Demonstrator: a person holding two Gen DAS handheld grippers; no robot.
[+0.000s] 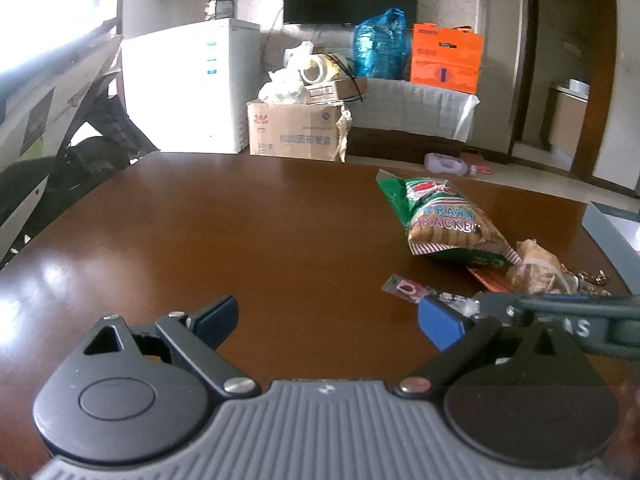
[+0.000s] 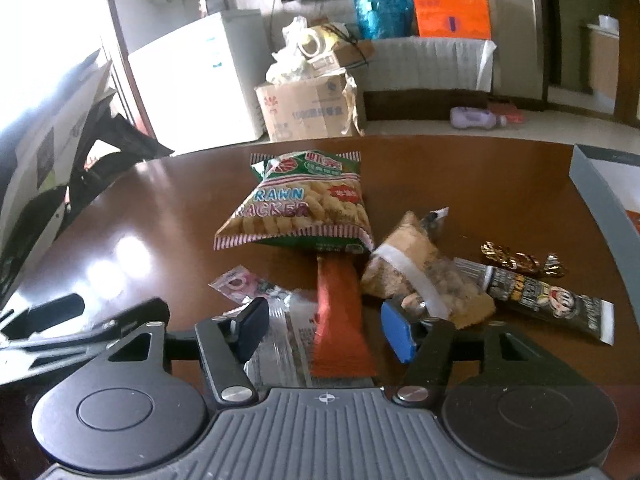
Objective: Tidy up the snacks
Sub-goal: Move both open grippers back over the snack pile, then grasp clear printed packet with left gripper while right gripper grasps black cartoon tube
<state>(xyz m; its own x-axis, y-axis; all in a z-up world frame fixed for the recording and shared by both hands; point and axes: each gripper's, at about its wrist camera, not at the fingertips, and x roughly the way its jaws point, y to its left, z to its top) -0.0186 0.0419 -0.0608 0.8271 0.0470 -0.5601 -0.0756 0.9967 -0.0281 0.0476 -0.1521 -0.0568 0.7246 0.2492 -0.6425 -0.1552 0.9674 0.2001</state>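
Note:
A green prawn cracker bag lies on the brown table; it also shows in the left wrist view. Near it lie an orange-red packet, a clear bag of brown snacks, a black stick packet, gold-wrapped candies and a small pink packet. My right gripper is open, its fingers on either side of the orange-red packet. My left gripper is open and empty over bare table, left of the snacks.
A grey box stands at the table's right edge, also seen in the left wrist view. Beyond the table are a cardboard box, a white fridge and a bench with bags.

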